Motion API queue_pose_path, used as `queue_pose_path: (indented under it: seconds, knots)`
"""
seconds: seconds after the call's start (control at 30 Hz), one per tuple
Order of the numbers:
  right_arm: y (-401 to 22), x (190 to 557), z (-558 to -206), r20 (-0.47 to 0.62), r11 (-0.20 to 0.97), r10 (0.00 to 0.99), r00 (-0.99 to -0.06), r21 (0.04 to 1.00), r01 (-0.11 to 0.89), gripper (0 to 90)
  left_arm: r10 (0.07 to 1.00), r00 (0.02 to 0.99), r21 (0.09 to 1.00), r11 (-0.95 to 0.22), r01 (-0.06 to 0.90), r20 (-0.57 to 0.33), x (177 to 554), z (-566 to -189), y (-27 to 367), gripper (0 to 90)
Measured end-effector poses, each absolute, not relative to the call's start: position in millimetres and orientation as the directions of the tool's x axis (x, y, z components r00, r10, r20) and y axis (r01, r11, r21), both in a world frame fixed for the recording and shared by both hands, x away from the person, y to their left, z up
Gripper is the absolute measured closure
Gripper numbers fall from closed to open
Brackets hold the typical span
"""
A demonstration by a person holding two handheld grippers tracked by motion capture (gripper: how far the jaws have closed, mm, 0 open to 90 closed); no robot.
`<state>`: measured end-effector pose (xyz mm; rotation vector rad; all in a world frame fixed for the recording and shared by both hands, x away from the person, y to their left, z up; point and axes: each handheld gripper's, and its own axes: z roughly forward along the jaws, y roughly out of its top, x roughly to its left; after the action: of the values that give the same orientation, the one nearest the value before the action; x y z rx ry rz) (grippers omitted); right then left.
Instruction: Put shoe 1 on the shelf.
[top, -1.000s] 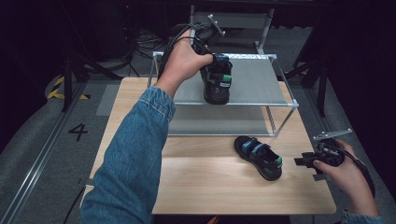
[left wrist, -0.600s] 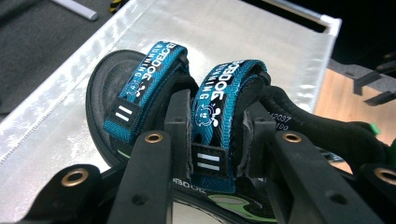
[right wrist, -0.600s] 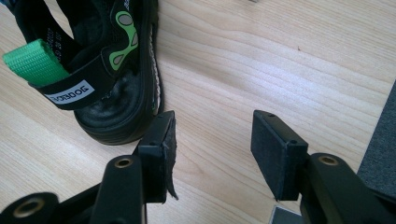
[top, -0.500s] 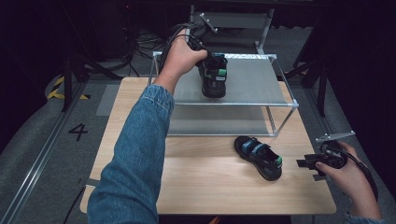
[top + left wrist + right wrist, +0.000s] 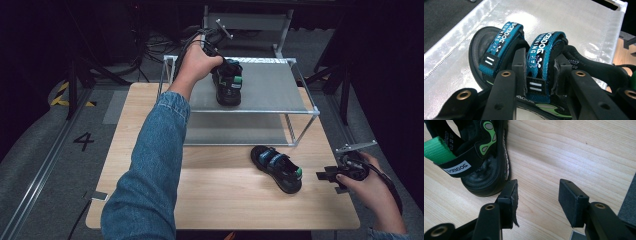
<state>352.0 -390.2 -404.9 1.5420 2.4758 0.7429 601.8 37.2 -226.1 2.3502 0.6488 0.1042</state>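
Observation:
A black sandal with blue straps [image 5: 230, 90] is on or just above the grey top shelf [image 5: 272, 85] of a metal rack; I cannot tell whether its sole touches. My left gripper [image 5: 225, 69] reaches it from behind and is shut on it. In the left gripper view the left gripper [image 5: 540, 58] pinches one blue strap of the sandal [image 5: 499, 42]. A matching second sandal [image 5: 277, 167] lies on the wooden table [image 5: 220, 200]. My right gripper [image 5: 326, 176] stands open just right of it. In the right gripper view the right gripper [image 5: 539, 186] holds nothing, with that sandal's [image 5: 479, 157] heel beside its left finger.
The rack has a lower grey shelf [image 5: 235, 131] under the top one and thin metal posts at its corners. Dark floor with cables and stands surrounds the table. The table edge runs close to my right hand.
My left gripper has carried the sandal down toward the top shelf and a little to the left. The right gripper and the second sandal have stayed where they were.

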Motion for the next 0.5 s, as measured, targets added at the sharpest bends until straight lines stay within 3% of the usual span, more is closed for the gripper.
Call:
queue_pose_path:
  seconds: [0.4, 0.5]
  knots:
    - [-389, 354, -409, 0.142, 0.364, 0.87, -0.472, 0.461, 0.809, 50.8, 0.49, 0.862, 0.649, -0.615, 0.447, -0.129, 612, -240, 42, 69.6]
    - [-389, 354, -409, 0.146, 0.36, 0.871, -0.469, 0.46, 0.812, 50.7, 0.491, 0.86, 0.655, -0.607, 0.45, -0.136, 612, -242, 42, 65.9]
